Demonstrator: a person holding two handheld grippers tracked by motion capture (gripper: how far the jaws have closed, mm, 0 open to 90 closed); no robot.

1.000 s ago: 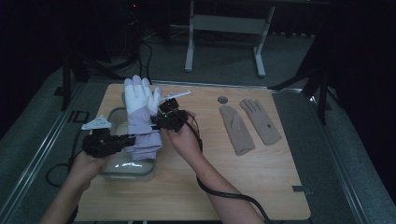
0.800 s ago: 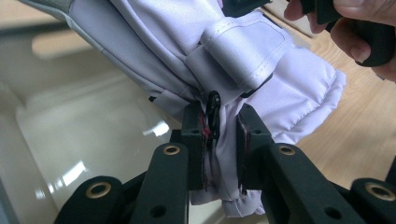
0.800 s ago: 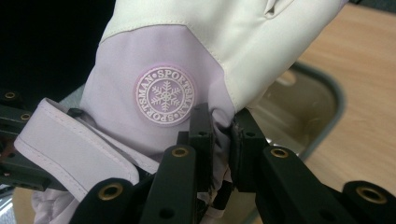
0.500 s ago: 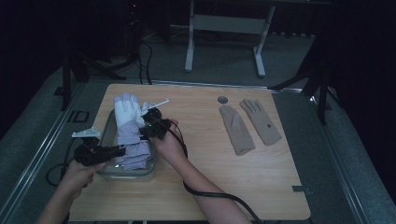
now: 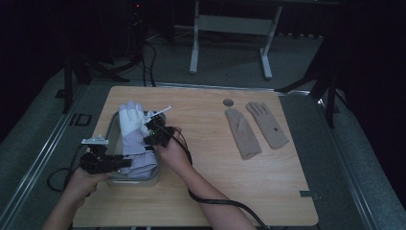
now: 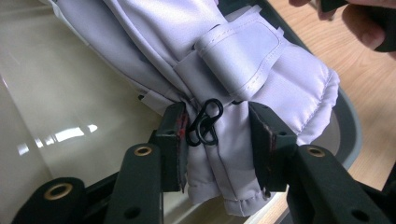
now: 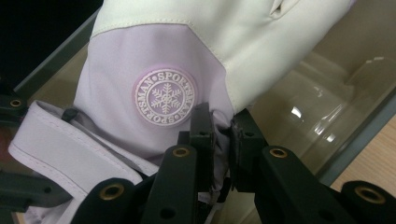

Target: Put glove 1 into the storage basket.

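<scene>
Both grippers have come down since the earlier frames, bringing the lilac-and-white ski glove [image 5: 133, 139] from above the table into the clear bin [image 5: 115, 125] at the table's left. Left gripper [image 6: 218, 140]: jaws have just been opening; they now stand apart on either side of the cuff, which lies between them, pads off the fabric beside a small black clip [image 6: 204, 122]. Right gripper [image 7: 220, 140]: jaws pinched tight on a fold of the glove just below the round snowflake badge [image 7: 164, 97]. Judged step: setting the glove down in the bin, release half done. Next move calls for the right jaws to part and both grippers to lift away without snagging the cuff strap or clip. Two tan gloves [image 5: 256, 127] lie well apart on the wooden table [image 5: 215, 191]. Hard to make out: whether the glove's fingers overhang the bin's far rim, and whether a second ski glove lies beneath.
</scene>
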